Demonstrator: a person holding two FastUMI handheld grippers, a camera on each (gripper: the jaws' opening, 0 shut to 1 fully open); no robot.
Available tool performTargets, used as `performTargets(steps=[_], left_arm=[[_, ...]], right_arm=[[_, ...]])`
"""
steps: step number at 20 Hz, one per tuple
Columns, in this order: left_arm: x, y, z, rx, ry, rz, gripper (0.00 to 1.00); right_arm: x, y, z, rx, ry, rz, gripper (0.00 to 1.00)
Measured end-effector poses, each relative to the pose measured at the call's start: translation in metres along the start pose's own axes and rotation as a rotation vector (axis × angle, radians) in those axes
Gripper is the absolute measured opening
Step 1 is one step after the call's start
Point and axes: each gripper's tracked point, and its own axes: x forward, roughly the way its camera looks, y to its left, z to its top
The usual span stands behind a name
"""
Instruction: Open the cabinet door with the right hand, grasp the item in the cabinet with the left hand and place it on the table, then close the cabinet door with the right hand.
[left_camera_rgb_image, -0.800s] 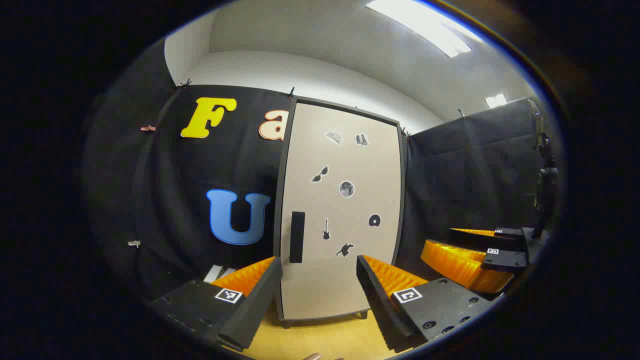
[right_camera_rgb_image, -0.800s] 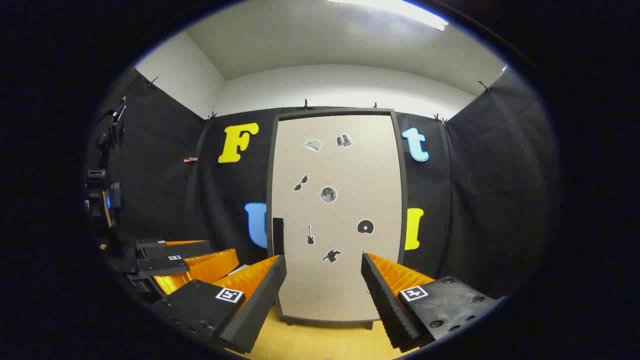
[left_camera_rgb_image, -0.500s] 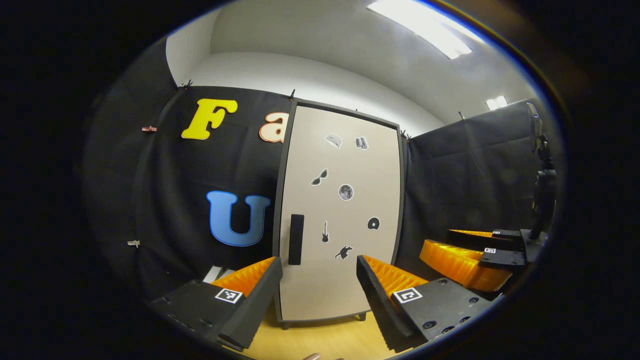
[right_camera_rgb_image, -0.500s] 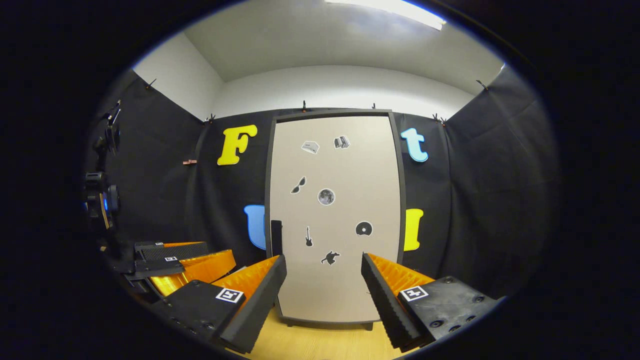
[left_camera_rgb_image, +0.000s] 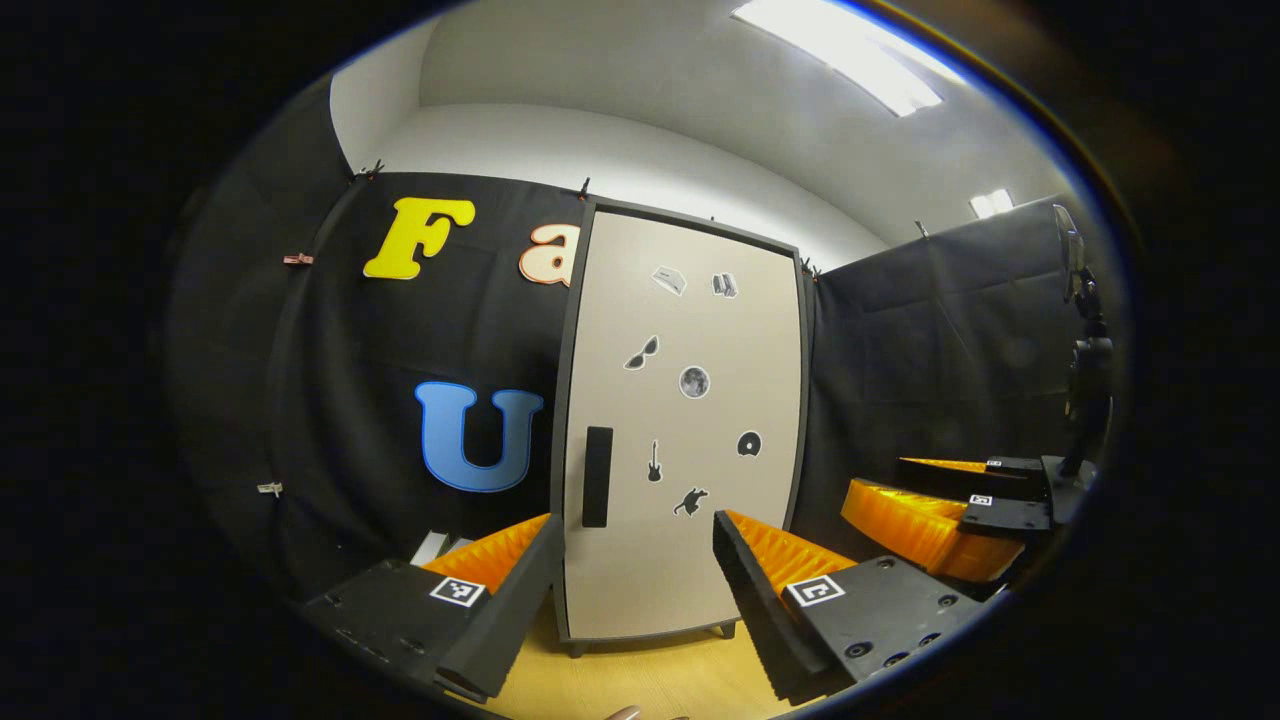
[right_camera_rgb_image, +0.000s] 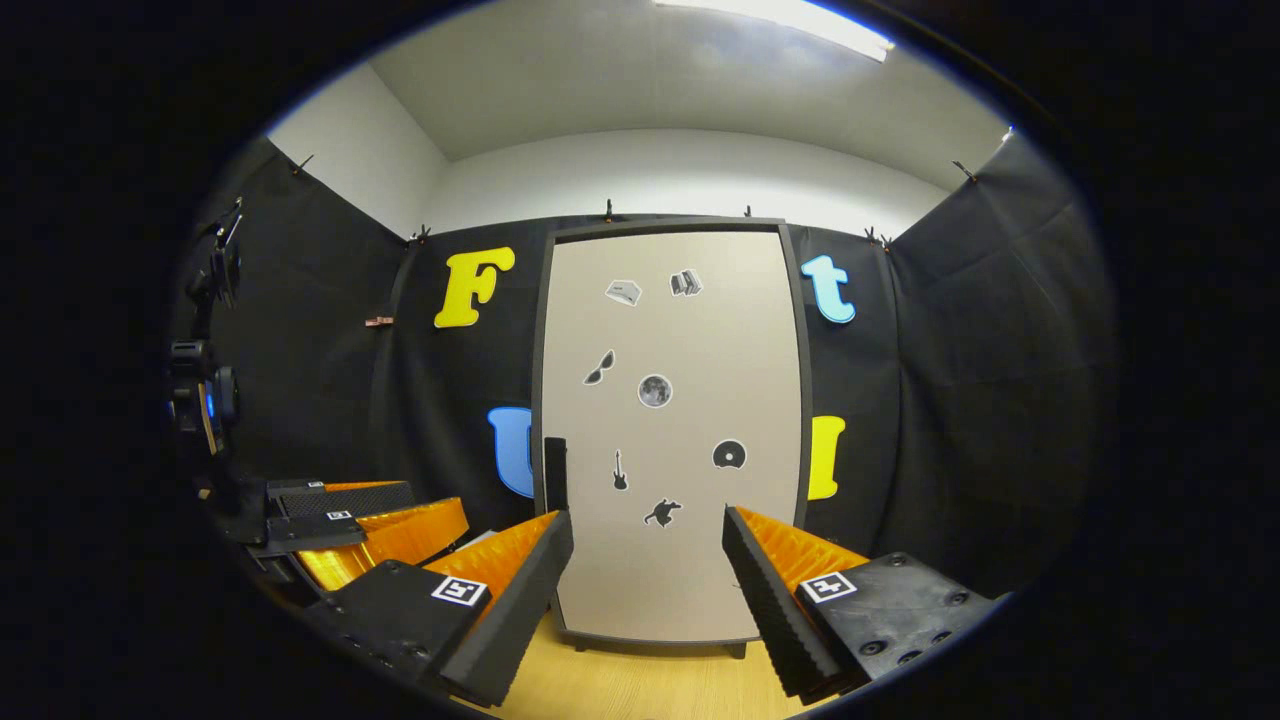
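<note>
Cabinet (right_camera_rgb_image: 670, 420) stands upright at the far side of the wooden table (right_camera_rgb_image: 640, 685), backed against the black cloth wall. Door (left_camera_rgb_image: 685, 420) is beige in a dark frame and sits flush in it, closed. A dark vertical handle (left_camera_rgb_image: 597, 476) is mounted along the door's left edge, in its lower half. Small dark stickers are scattered over the door face: sunglasses, a moon disc, a guitar, a record, a cat-like figure.

Item inside the cabinet: hidden behind the closed door, cannot tell what it is.

Left gripper (left_camera_rgb_image: 635, 575): fingers spread wide, nothing between them, held near the table's front, pointed at the lower part of the door, apart from it.

Right gripper (right_camera_rgb_image: 645, 570): fingers likewise spread wide and holding nothing, facing the door squarely, apart from it and from the handle.

In the right gripper view the left gripper sits at the lower left; in the left gripper view the right gripper sits at the lower right. The two are level, side by side.
</note>
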Motion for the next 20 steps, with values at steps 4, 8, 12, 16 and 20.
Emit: performTargets(steps=[4, 8, 12, 16, 20], left_arm=[[-0.001, 0.0, -0.002, 0.01, 0.002, -0.002, 0.93], [-0.001, 0.001, -0.002, 0.015, -0.004, -0.005, 0.93], [-0.002, 0.004, 0.003, 0.005, -0.031, -0.003, 0.93], [-0.01, 0.012, 0.009, 0.002, -0.053, 0.0, 0.93], [-0.013, 0.032, 0.004, 0.023, -0.037, 0.035, 0.94]], right_arm=[[0.001, 0.001, -0.001, 0.01, 0.003, -0.007, 0.98], [0.004, 0.004, -0.002, 0.011, 0.006, -0.006, 0.98], [0.008, 0.008, -0.003, 0.0, 0.01, 0.002, 0.98], [0.017, 0.019, -0.005, -0.001, 0.013, 0.021, 0.98], [0.03, 0.036, -0.008, 0.003, 0.015, 0.048, 0.98]])
